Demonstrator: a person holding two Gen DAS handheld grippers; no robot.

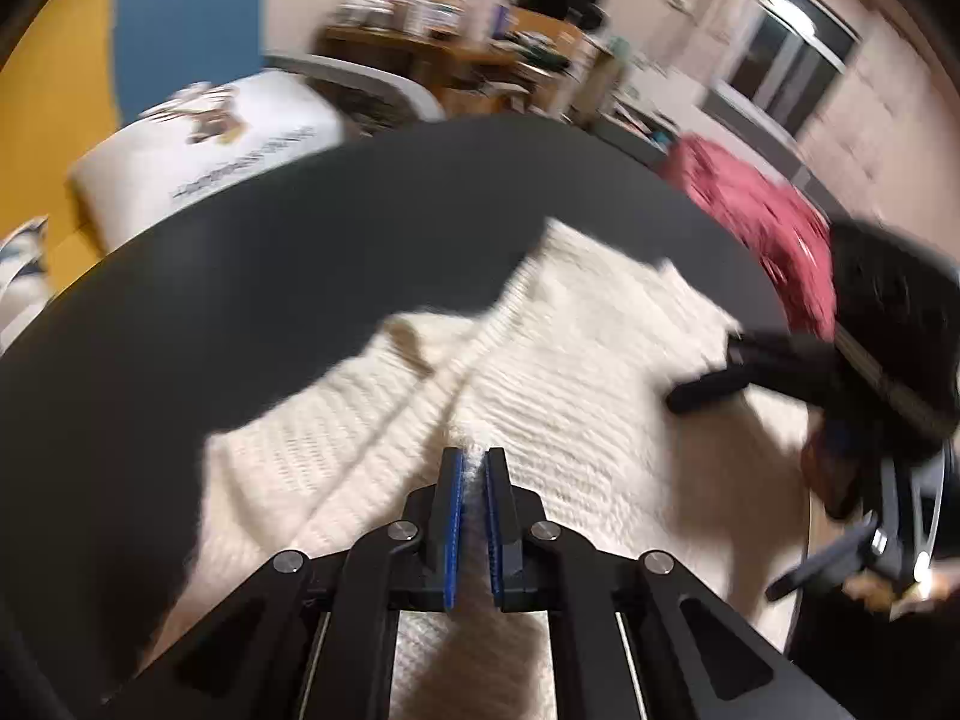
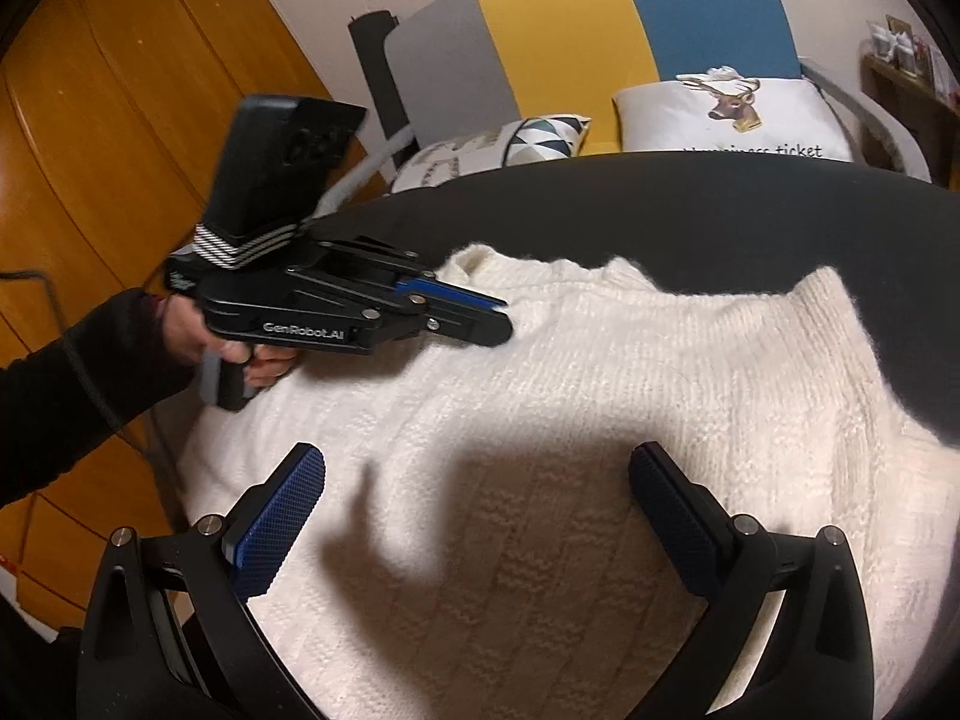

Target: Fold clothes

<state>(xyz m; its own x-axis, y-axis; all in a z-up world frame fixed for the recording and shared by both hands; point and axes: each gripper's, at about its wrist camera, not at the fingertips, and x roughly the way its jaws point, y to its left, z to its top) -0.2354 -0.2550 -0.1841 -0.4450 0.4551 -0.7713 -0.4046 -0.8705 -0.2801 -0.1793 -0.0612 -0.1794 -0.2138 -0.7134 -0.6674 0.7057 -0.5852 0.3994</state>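
A white knitted sweater [image 2: 600, 420] lies spread on a round black table [image 2: 720, 210]. It also shows in the left wrist view [image 1: 570, 360]. My left gripper [image 1: 474, 459] is shut on a pinch of the sweater's fabric; in the right wrist view it [image 2: 501, 318] comes in from the left, near the sweater's far left edge. My right gripper [image 2: 477, 480] is open and empty, hovering over the near part of the sweater; in the left wrist view it [image 1: 708, 372] is blurred at the right.
A pink garment [image 1: 756, 210] lies at the table's far right edge. A sofa with a deer-print cushion [image 2: 732, 114] and a patterned cushion [image 2: 498, 150] stands behind the table. A cluttered wooden desk [image 1: 450, 54] is further back. Wooden cupboards [image 2: 120, 120] stand at left.
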